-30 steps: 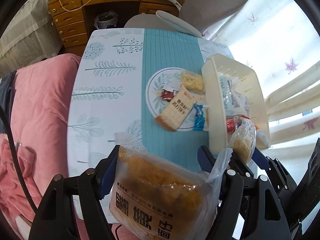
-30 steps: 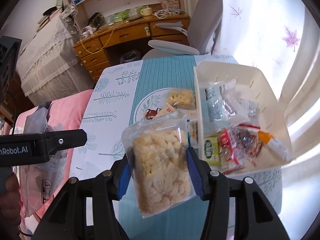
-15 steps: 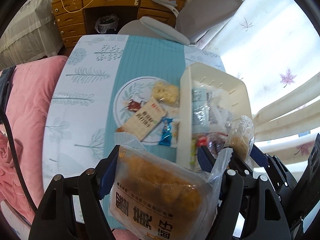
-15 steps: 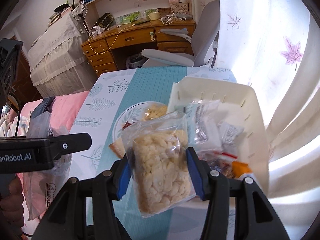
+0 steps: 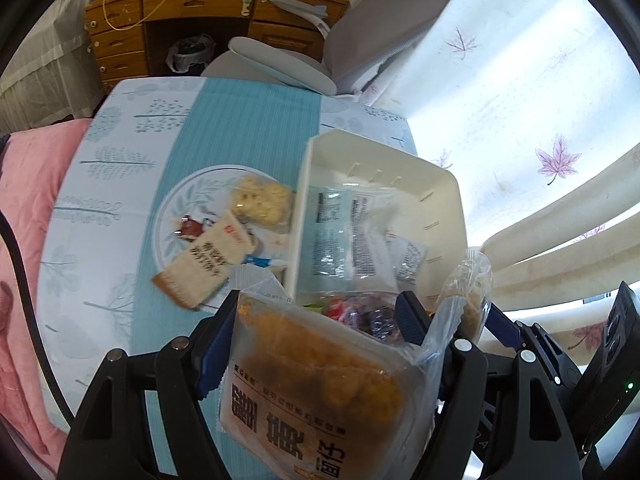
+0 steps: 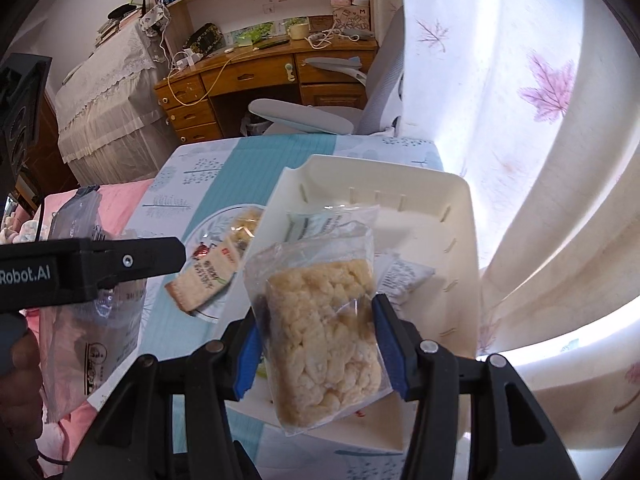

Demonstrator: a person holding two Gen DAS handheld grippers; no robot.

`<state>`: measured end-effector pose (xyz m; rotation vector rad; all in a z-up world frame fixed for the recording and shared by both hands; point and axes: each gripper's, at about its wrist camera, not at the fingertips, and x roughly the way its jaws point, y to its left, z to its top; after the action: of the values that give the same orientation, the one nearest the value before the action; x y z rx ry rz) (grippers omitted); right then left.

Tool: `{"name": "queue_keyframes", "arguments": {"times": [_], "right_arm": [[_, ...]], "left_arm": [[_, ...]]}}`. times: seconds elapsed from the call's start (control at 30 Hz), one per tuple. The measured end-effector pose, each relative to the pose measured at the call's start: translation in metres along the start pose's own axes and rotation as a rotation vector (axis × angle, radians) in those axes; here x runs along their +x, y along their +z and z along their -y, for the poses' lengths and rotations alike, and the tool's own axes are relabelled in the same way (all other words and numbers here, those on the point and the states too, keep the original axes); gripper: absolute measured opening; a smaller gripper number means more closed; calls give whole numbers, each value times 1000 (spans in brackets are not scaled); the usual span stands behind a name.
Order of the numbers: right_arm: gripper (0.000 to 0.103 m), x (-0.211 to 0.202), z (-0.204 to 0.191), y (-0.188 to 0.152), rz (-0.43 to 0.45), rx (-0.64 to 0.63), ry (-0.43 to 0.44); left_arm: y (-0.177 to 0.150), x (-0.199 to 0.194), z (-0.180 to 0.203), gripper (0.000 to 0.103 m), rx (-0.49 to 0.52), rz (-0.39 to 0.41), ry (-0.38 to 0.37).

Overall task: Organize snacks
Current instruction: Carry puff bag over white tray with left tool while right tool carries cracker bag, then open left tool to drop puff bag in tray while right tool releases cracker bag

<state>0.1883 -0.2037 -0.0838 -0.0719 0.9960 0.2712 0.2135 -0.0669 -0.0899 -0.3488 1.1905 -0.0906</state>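
My left gripper (image 5: 316, 340) is shut on a clear bag of golden fried snack (image 5: 320, 376) with black print, held over the near edge of the cream basket (image 5: 444, 184). My right gripper (image 6: 316, 344) is shut on a clear packet of pale puffed rice cake (image 6: 324, 332), hanging above the same basket (image 6: 460, 216). The basket holds several wrapped snacks (image 5: 352, 232). On the table's round leaf print lie a beige cracker pack (image 5: 204, 268), a pale rice cake packet (image 5: 262, 200) and a small red sweet (image 5: 190, 228).
The table wears a blue and white cloth (image 5: 248, 120). A pink cushion (image 5: 28, 216) borders its left side. A grey office chair (image 5: 360, 44) and a wooden desk (image 5: 208, 4) stand behind. Curtains (image 6: 520, 100) hang on the right. The left gripper's body (image 6: 80, 268) shows in the right wrist view.
Both grippers have travelled rightwards with their packets, from over the blue cloth to over the basket. Neither grip has changed.
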Motion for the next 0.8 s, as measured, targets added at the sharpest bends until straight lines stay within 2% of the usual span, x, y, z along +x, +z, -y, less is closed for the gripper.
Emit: {"name": "queue_keyframes", "arguments": {"times": [0.33, 0.8], "right_arm": [[52, 8, 32, -1, -25, 17, 2], [52, 15, 44, -4, -54, 39, 6]], "left_arm": [[11, 27, 31, 76, 30, -19, -12], [14, 41, 39, 82, 27, -44, -6]]}}
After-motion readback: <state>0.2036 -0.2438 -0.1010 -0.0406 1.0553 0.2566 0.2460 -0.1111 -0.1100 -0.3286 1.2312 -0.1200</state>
